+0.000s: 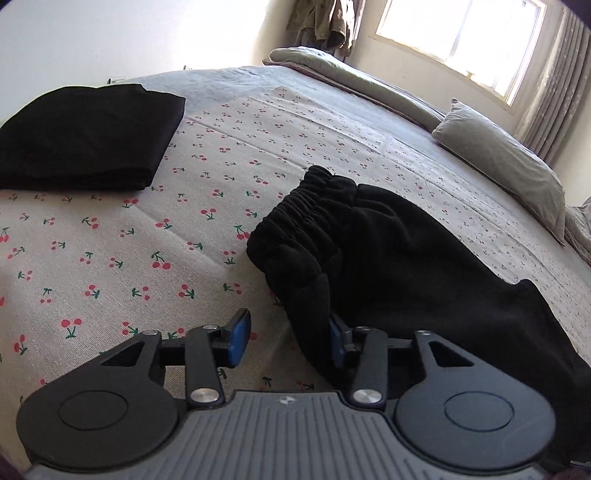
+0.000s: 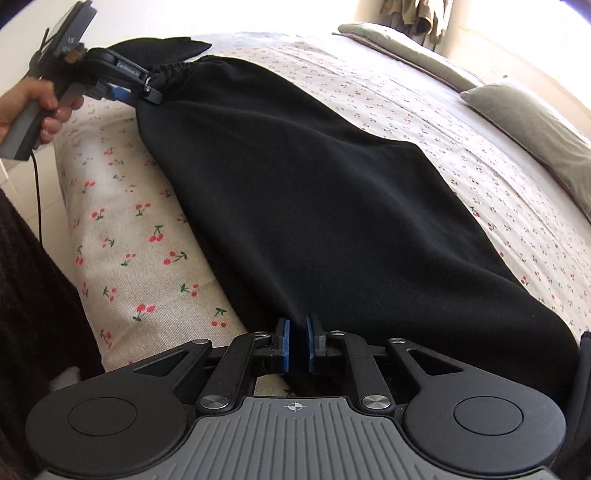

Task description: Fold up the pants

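Black pants [image 1: 406, 266] lie lengthwise on a cherry-print sheet [image 1: 110, 240], their gathered elastic waistband [image 1: 306, 210] bunched up. My left gripper [image 1: 288, 343] is open at the waist end. The cloth edge drapes over its right finger, and the left pad [image 1: 238, 339] stands apart from it. In the right wrist view the pants [image 2: 314, 184] stretch from the waistband [image 2: 171, 72], where a hand holds the left gripper [image 2: 147, 94], down to my right gripper [image 2: 297, 343]. That gripper is shut on the near edge of the cloth, and creases run toward its pads.
A folded black garment [image 1: 85, 136] sits on the bed at the far left. A grey pillow [image 1: 498, 158] and a folded quilt [image 1: 332, 66] lie along the far side under a bright window [image 1: 461, 33]. The bed edge [image 2: 70, 221] drops off at the left.
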